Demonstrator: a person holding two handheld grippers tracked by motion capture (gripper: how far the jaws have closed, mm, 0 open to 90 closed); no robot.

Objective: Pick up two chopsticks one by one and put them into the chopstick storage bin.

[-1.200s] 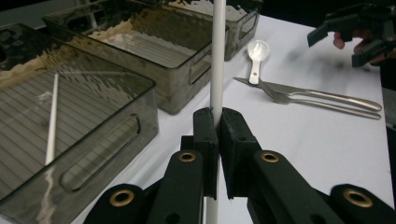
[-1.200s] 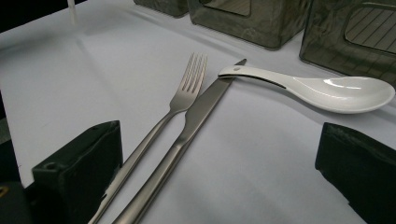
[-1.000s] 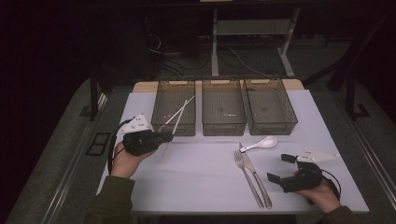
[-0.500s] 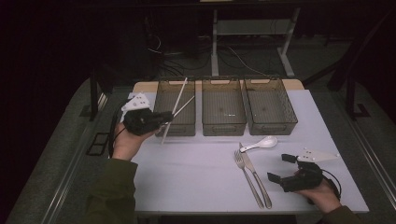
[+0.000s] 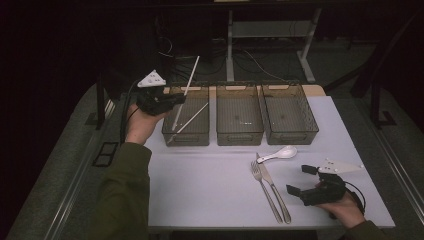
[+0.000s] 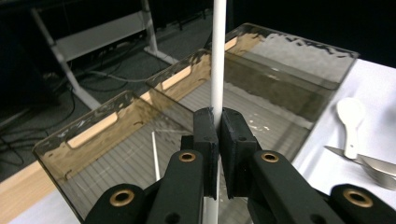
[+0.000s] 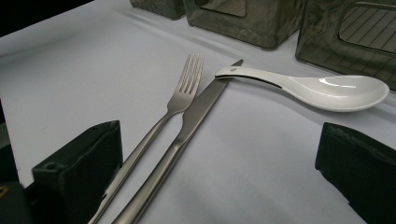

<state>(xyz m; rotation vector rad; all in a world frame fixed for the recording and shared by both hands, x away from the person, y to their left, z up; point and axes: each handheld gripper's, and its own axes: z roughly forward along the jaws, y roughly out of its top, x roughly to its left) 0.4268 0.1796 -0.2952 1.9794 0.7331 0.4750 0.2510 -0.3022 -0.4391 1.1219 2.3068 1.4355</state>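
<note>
A white table (image 5: 210, 185) stands in a dark room, its far edge showing bare wood behind three smoky clear bins (image 5: 240, 120) set side by side. Beyond them lie a grey floor, tangled cables (image 5: 255, 57) and the pale legs of a desk frame (image 5: 232, 30). The left gripper (image 5: 172, 98) hangs over the left bin's (image 5: 187, 131) near-left corner, jaws clenched on a white chopstick (image 6: 217, 56) that stands steeply tilted, its upper end reaching past the bin's far rim. A second chopstick (image 5: 189, 122) lies slanted inside that bin. The right gripper (image 5: 302, 180) rests near the table's front right corner, jaws spread wide and holding nothing. Just to its left a fork (image 7: 180, 95) and a knife (image 7: 196, 112) lie side by side, and a white spoon (image 7: 322, 88) lies beyond them, its handle end resting on the knife tip.
</note>
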